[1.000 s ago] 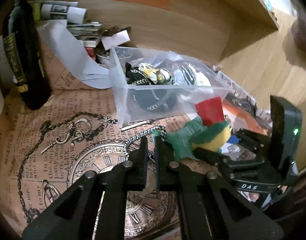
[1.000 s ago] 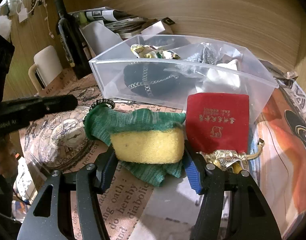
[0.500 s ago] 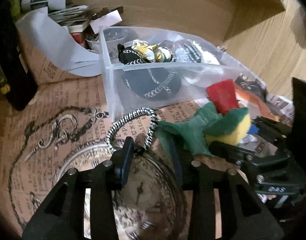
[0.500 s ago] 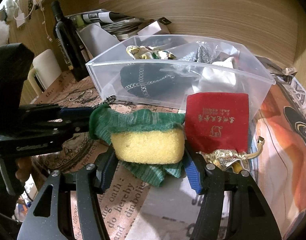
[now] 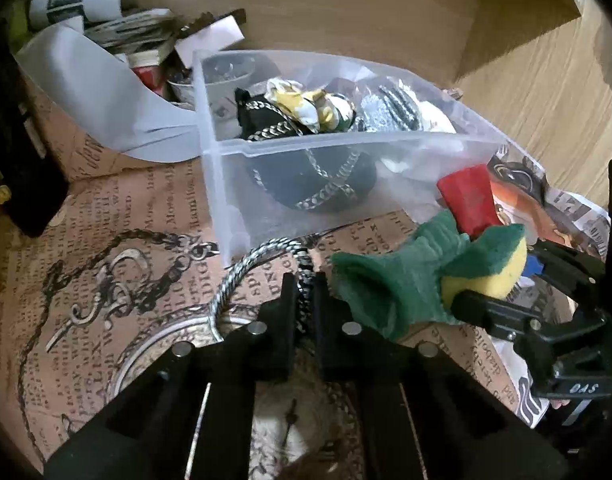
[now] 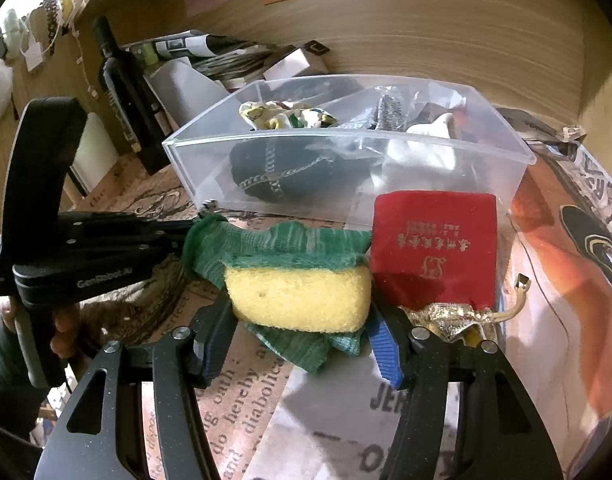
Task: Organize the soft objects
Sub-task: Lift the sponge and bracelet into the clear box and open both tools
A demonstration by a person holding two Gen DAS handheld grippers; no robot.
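My right gripper is shut on a yellow sponge with a green cloth draped over it; both also show in the left wrist view. My left gripper is shut on a black-and-white braided cord loop, just left of the green cloth. A red pouch with a gold drawstring lies beside the sponge. A clear plastic bin behind them holds a black chained pouch, a patterned cloth and other soft items.
The table is covered with printed brown paper. A dark bottle, rolled papers and a grey sheet stand at the back left. A wooden wall rises behind the bin. An orange poster lies at right.
My left gripper opened half a second ago, then closed on the braided cord beside the green cloth. My right gripper has stayed shut on the sponge.
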